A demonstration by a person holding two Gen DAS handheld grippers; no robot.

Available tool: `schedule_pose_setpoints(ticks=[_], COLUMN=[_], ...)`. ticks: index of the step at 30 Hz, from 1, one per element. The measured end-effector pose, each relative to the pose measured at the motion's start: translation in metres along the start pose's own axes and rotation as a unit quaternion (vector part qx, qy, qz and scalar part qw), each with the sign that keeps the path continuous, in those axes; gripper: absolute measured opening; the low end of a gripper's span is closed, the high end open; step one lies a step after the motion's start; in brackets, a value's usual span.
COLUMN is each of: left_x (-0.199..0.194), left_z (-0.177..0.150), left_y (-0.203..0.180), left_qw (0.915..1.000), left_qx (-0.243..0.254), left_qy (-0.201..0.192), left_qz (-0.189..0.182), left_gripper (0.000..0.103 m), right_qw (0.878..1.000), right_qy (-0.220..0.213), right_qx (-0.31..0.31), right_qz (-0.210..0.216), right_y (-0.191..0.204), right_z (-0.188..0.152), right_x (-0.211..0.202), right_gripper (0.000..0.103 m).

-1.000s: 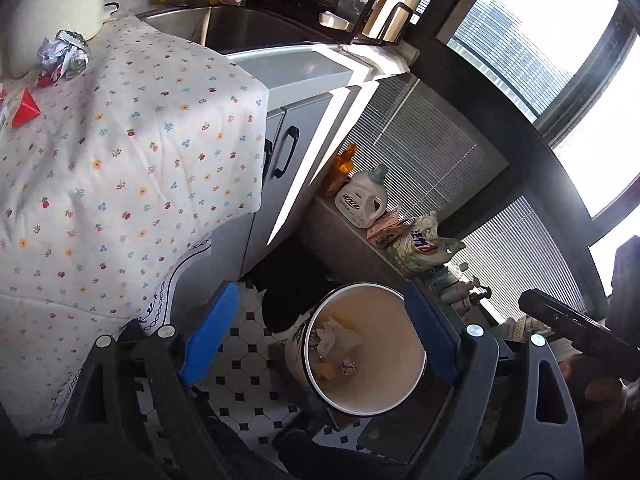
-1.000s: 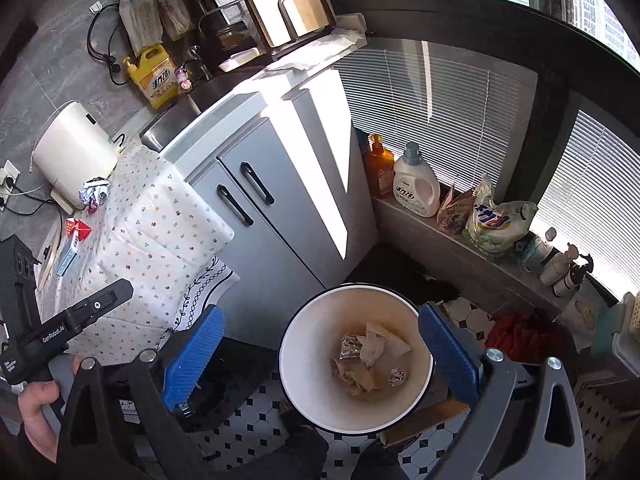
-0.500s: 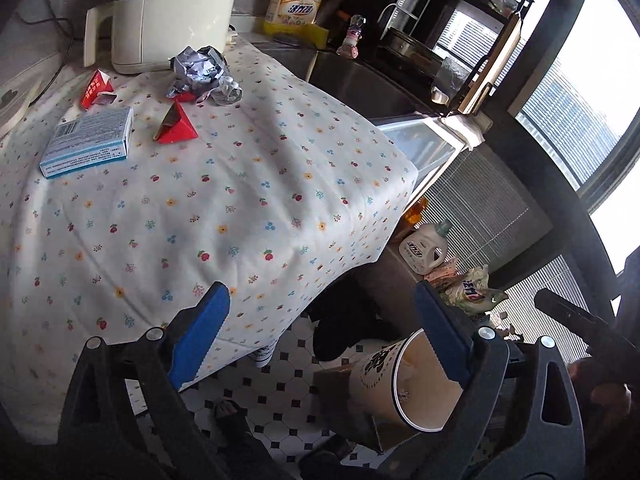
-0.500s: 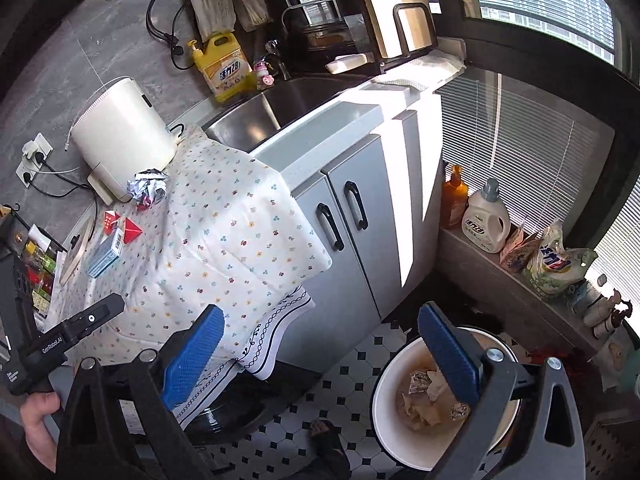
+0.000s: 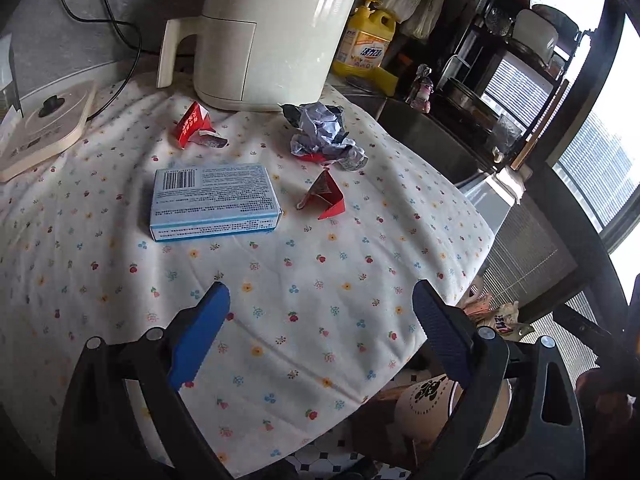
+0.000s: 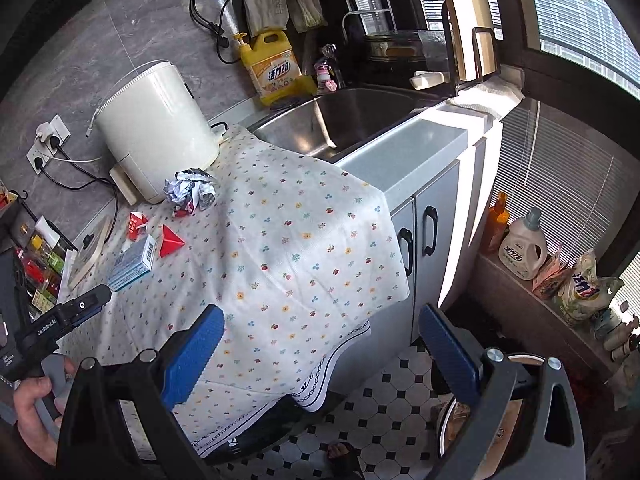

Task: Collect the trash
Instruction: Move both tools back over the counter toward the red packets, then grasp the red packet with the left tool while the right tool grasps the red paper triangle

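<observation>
On the flowered cloth (image 5: 328,280) lie a blue-and-white box (image 5: 214,200), a red folded wrapper (image 5: 326,196), a torn red packet (image 5: 194,126) and a crumpled grey wrapper (image 5: 322,134). My left gripper (image 5: 320,336) is open and empty above the cloth, short of the box. My right gripper (image 6: 320,352) is open and empty, higher up over the cloth's hanging edge. The same trash shows in the right wrist view: box (image 6: 132,264), red wrapper (image 6: 170,240), crumpled wrapper (image 6: 190,192). The white trash bin (image 5: 436,404) stands on the floor at the lower right, partly hidden.
A white appliance (image 5: 272,32) stands at the back of the cloth, a round flat device (image 5: 44,120) to its left. A yellow detergent jug (image 6: 272,68) and the sink (image 6: 344,124) are beyond. Grey cabinets (image 6: 424,240) and detergent bottles (image 6: 520,244) are at the right.
Both grippers have lifted away from the bin on the floor and swung up toward the cloth-covered counter. The left one now faces the trash items closely. Both stay open.
</observation>
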State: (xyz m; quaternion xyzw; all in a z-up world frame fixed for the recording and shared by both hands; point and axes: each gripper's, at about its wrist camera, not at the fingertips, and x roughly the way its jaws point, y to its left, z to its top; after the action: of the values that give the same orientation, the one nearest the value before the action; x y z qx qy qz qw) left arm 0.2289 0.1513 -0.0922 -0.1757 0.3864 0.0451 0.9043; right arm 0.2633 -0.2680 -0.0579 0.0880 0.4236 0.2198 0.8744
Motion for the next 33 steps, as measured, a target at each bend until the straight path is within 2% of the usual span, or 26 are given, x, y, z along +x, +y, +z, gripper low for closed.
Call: schedule_pose_setpoints(ticks=[12, 18, 21, 25, 29, 33], left_x=[0.006, 0.021, 0.031, 0.047, 0.065, 0.085], left_z=[0.056, 0.08, 0.09, 0.103, 0.116, 0.128], left_y=[0.069, 0.09, 0.099, 0.114, 0.123, 0.129], left_qw=[0.9992, 0.9993, 0.9993, 0.9993, 0.9993, 0.9991], left_qx=[-0.014, -0.014, -0.017, -0.022, -0.022, -0.022], left_qy=[-0.035, -0.034, -0.029, -0.02, -0.01, -0.002], left_qz=[0.008, 0.012, 0.017, 0.024, 0.029, 0.035], left_gripper=[0.091, 0.085, 0.077, 0.064, 0.05, 0.043], right_qw=[1.0, 0.999, 0.999, 0.998, 0.999, 0.999], right_qy=[-0.024, -0.032, -0.028, -0.015, -0.005, 0.003], right_qx=[-0.017, -0.038, -0.046, -0.053, -0.045, -0.049], right_qz=[-0.006, 0.003, 0.008, 0.016, 0.02, 0.019], right_y=[0.044, 0.068, 0.08, 0.094, 0.101, 0.106], right_z=[0.02, 0.04, 0.049, 0.06, 0.066, 0.066], right_x=[0.022, 0.036, 0.046, 0.061, 0.071, 0.076], right_gripper=[0.095, 0.095, 0.095, 0.087, 0.085, 0.083])
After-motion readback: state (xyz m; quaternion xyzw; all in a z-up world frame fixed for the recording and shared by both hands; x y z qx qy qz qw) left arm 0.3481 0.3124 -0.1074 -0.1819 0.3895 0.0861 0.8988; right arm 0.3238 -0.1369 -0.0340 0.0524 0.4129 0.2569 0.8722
